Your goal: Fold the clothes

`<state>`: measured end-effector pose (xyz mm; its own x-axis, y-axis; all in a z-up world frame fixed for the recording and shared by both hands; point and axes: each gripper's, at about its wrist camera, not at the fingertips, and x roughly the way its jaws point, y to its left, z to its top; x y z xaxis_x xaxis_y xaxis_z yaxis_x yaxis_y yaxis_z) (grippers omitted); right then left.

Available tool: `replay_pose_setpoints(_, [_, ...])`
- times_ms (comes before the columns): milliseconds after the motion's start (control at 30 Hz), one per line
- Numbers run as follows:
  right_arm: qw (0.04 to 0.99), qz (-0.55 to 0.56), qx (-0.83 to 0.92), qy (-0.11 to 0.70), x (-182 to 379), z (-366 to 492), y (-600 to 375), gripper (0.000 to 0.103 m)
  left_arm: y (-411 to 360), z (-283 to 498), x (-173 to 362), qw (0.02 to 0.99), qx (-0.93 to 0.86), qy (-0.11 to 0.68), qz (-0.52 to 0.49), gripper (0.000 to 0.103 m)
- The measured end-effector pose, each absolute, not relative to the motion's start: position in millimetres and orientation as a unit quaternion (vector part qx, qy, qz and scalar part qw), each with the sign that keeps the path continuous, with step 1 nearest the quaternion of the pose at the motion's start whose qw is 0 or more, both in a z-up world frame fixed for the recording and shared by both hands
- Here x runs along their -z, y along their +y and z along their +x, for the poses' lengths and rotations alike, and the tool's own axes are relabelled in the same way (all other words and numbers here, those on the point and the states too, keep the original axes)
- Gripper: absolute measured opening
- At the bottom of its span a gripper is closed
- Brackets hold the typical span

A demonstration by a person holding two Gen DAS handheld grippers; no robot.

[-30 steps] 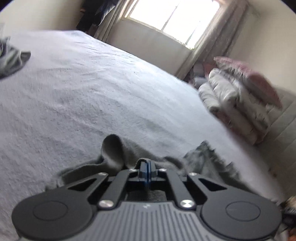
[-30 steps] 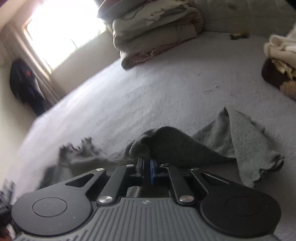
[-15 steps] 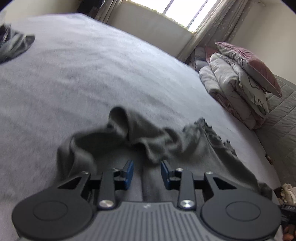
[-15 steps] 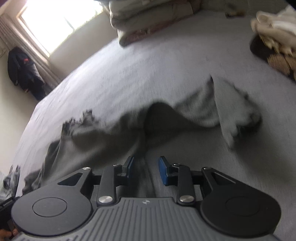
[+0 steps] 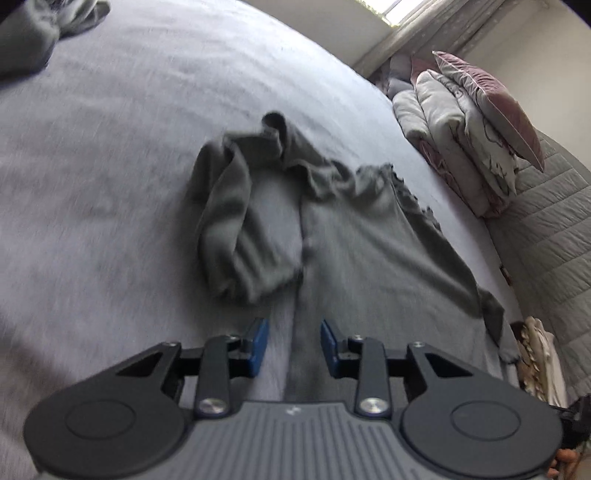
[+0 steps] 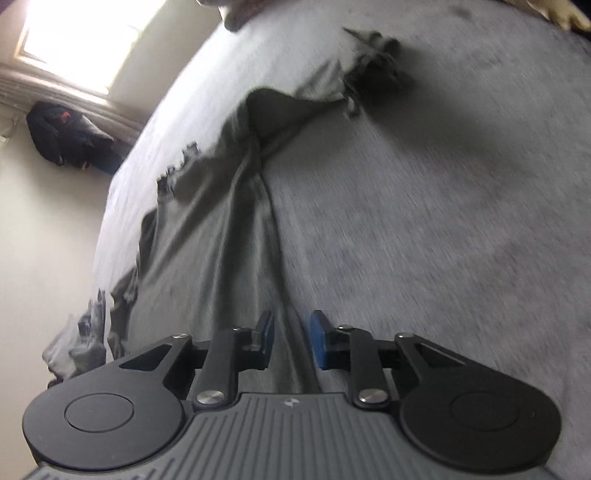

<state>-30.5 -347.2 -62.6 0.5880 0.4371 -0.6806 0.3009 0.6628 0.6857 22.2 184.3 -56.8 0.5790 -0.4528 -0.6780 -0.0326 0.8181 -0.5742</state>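
A dark grey long-sleeved garment (image 5: 354,240) lies spread on the grey bed sheet (image 5: 110,166), one sleeve folded in over its left side. My left gripper (image 5: 294,345) is open and empty, above the garment's near left edge. In the right wrist view the same garment (image 6: 207,229) runs away from me, its far sleeve (image 6: 373,70) crumpled. My right gripper (image 6: 291,341) is open and empty, above the garment's near right edge.
Another grey garment (image 5: 48,26) lies at the bed's far left. Folded duvets and a pink pillow (image 5: 476,122) are stacked at the right. Cream clothes (image 5: 539,358) sit near the right edge. A dark jacket (image 6: 62,136) hangs by the window.
Both grippers were shut on the garment a second ago. They opened, let it go and drew back and upward. The garment now lies flat on the bed.
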Motion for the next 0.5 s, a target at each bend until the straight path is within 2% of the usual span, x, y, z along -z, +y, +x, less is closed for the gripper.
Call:
replay_pose_setpoints(400, [0.787, 0.363, -0.058, 0.496, 55.8, -64.0, -328.2, 0.021, 187.0, -16.7, 59.6, 0.807, 0.168, 0.493, -0.277, 0.033])
replay_pose_setpoints(500, [0.799, 0.343, -0.053, 0.490, 53.7, -69.0, -322.4, 0.020, 180.5, -23.1, 59.6, 0.810, 0.179, 0.493, -0.262, 0.025])
